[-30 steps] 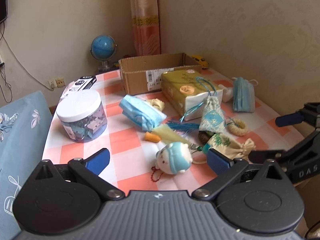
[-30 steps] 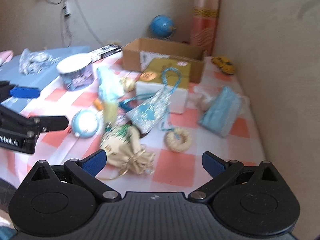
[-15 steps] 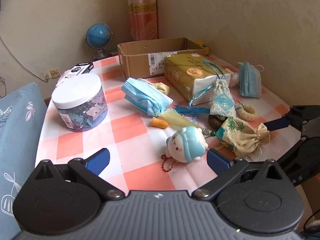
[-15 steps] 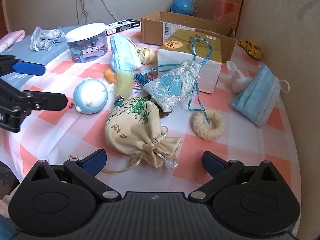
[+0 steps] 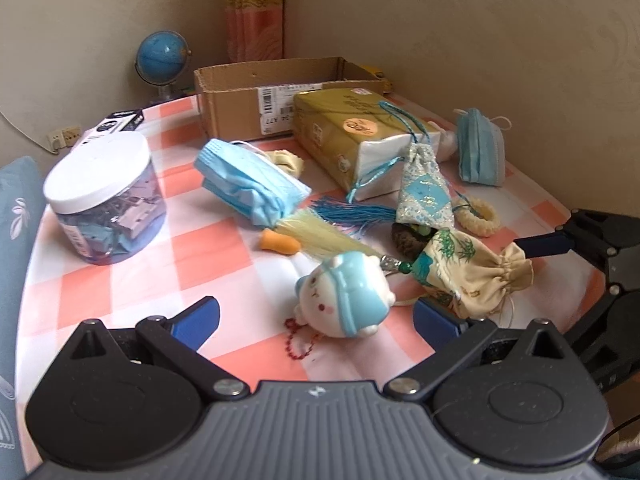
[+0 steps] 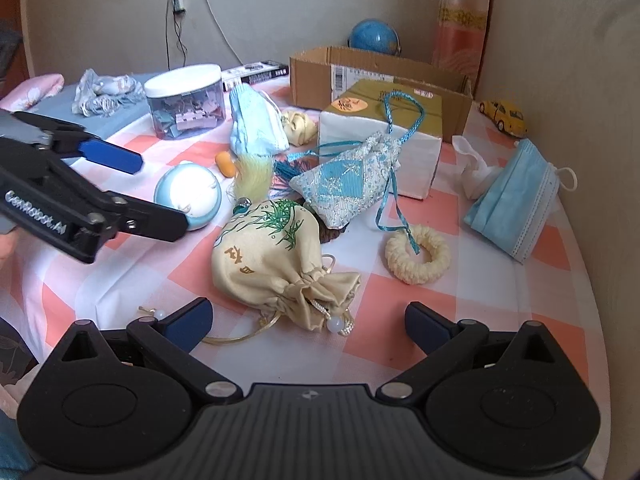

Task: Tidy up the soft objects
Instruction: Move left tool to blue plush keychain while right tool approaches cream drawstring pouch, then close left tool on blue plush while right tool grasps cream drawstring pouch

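pouch: cream drawstring pouch (image 6: 272, 252) lies on table (image 6: 472, 312), just ahead of right gripper (image 6: 308, 320)
right gripper: spread wide, empty
left gripper (image 5: 316, 316): spread wide, empty
handling: likely light, floppy
grab: gathered neck

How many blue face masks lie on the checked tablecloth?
2. One face mask lies crumpled between the lidded jar and the tissue box. The other mask lies near the wall, right of that box. Others may be hidden inside the cardboard box.
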The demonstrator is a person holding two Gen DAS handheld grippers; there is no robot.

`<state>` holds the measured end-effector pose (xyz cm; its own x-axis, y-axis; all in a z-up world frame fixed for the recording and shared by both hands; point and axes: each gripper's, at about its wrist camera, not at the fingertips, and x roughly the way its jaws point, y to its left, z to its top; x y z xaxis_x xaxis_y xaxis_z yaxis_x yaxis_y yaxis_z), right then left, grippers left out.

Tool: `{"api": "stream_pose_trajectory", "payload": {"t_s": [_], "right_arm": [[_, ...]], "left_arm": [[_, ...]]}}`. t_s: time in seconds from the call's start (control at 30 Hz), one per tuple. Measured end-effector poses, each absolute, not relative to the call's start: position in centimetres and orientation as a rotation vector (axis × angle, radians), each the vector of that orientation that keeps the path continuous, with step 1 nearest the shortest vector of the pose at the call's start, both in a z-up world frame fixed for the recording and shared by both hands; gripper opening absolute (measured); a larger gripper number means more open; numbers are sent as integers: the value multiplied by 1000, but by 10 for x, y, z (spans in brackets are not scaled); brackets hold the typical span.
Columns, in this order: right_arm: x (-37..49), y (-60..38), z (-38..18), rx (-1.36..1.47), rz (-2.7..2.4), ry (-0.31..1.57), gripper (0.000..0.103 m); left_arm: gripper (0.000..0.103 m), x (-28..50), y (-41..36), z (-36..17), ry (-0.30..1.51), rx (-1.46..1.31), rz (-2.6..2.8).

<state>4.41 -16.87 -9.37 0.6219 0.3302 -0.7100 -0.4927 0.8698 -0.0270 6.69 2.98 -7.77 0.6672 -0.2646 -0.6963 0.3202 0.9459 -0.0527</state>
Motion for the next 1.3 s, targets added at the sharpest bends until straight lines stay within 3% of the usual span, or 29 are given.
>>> {"api": "stream_pose_trajectory", "payload": {"t_s": [0.3,0.63,1.0,1.3], "right_arm": [[39,-175,-99,-223,516,688,103],[38,-177,-101,-223,524,671,103],[53,-157,-88,-274,486,838,103],[60,-135,-77,-361,494,836,103]], "left_arm": [[98,81,35,-80,794,-7,-398],[54,83,25,-83,820,37,-421],[53,78,36,-79,807,74,-411],[53,76,41,-78,792,93,-439]]}}
